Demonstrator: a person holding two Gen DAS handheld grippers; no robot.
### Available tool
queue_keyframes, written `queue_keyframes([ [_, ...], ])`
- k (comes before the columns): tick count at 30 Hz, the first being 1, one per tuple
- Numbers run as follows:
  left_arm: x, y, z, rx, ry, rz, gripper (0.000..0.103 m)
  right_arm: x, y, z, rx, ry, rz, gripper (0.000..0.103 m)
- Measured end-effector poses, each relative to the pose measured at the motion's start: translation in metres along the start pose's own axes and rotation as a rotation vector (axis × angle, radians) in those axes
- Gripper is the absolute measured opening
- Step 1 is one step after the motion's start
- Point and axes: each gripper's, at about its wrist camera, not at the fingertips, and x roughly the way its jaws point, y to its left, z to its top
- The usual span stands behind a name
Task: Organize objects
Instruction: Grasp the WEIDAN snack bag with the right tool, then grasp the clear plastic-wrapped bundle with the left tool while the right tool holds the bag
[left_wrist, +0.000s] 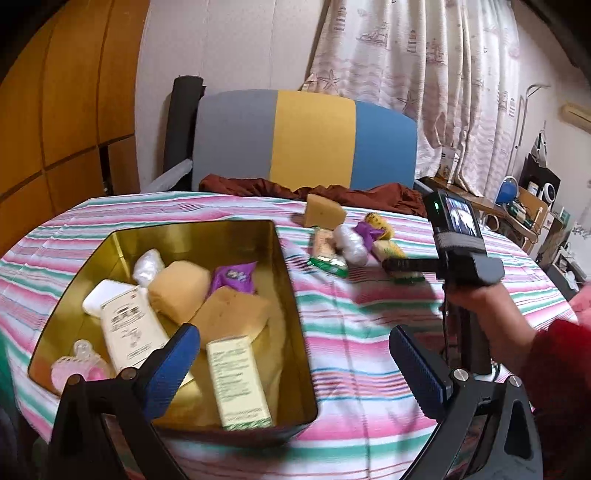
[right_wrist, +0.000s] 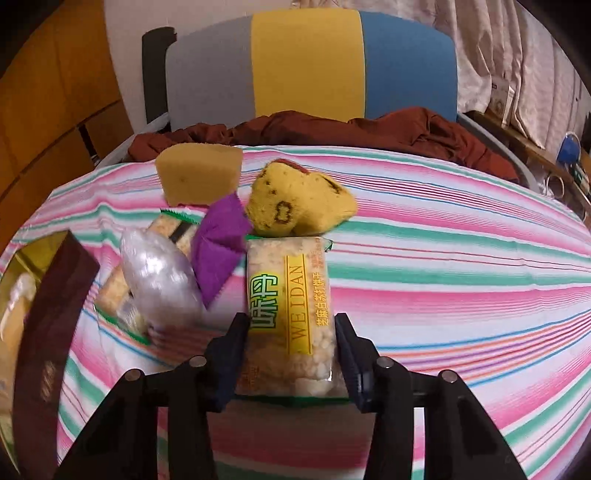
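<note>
Room: bedroom-like, wood wardrobe at 9 o'clock, patterned curtain (left_wrist: 424, 74) at 1 o'clock, cluttered shelf at 3 o'clock.
Surface: table with a pink-green-white striped cloth (left_wrist: 369, 332); chair (left_wrist: 306, 136) with grey, yellow and blue back panels at 12 o'clock, a rust-brown garment (right_wrist: 332, 129) bunched at the far table edge.
Tin box: gold-lined tin (left_wrist: 291, 295) at 8 o'clock in the left view, holding two tan sponges, two cream cartons, a purple packet, a clear wrapped bundle and a pink item.
Loose pile: right of the tin, toward 1 o'clock; tan sponge wedge (right_wrist: 199, 173), yellow knitted piece (right_wrist: 299, 206), purple cloth (right_wrist: 221, 243), clear plastic-wrapped bundle (right_wrist: 159, 280), second snack pack (right_wrist: 177, 236) partly under the bundle.
Task item: rice-cracker snack pack (right_wrist: 291, 317) with a yellow label, lying on the cloth at the near end of the pile, long axis toward 12 o'clock.
Right gripper (right_wrist: 291, 354): fingers on both long sides of the snack pack's near end, pads pressed against the wrapper, clamped on it; pack resting on the cloth.
Left gripper (left_wrist: 291, 365): blue-padded fingers (left_wrist: 170, 373) wide apart, nothing between them, hovering above the tin's near right corner.
Person: hand (left_wrist: 491, 306) with a red sleeve gripping the right gripper's handle at 3 o'clock in the left view.
</note>
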Motion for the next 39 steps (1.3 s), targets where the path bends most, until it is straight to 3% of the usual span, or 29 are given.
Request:
queue_keyframes([
  [8, 0.029, -0.035, 0.028, 0.024, 0.046, -0.06, 0.103, -0.02, -0.05, -0.025, 0.091, -0.019, -0.048, 0.046],
  [15, 0.081, -0.061, 0.061, 0.005, 0.122, -0.062, 0.103, -0.032, -0.079, -0.042, 0.196, -0.069, -0.055, 0.045],
  [20, 0.136, -0.07, 0.08, 0.0, 0.19, -0.003, 0.103, -0.032, -0.073, -0.042, 0.172, -0.089, -0.089, 0.045],
  [25, 0.188, -0.083, 0.087, 0.092, 0.203, 0.055, 0.102, -0.029, -0.074, -0.043, 0.179, -0.102, -0.082, 0.045],
  [29, 0.216, -0.084, 0.087, 0.121, 0.236, 0.055, 0.086, -0.028, -0.072, -0.044, 0.171, -0.107, -0.092, 0.046],
  [30, 0.225, -0.081, 0.086, 0.1, 0.265, 0.064, 0.078, -0.028, -0.072, -0.044, 0.171, -0.108, -0.093, 0.046],
  [35, 0.236, -0.075, 0.081, 0.064, 0.27, 0.054, 0.065, -0.029, -0.074, -0.045, 0.175, -0.114, -0.088, 0.046],
  [38, 0.229, -0.082, 0.077, 0.124, 0.222, 0.051, 0.049, -0.029, -0.074, -0.046, 0.173, -0.117, -0.092, 0.046],
  [39, 0.228, -0.083, 0.078, 0.127, 0.22, 0.035, 0.032, -0.029, -0.074, -0.046, 0.172, -0.117, -0.093, 0.046],
])
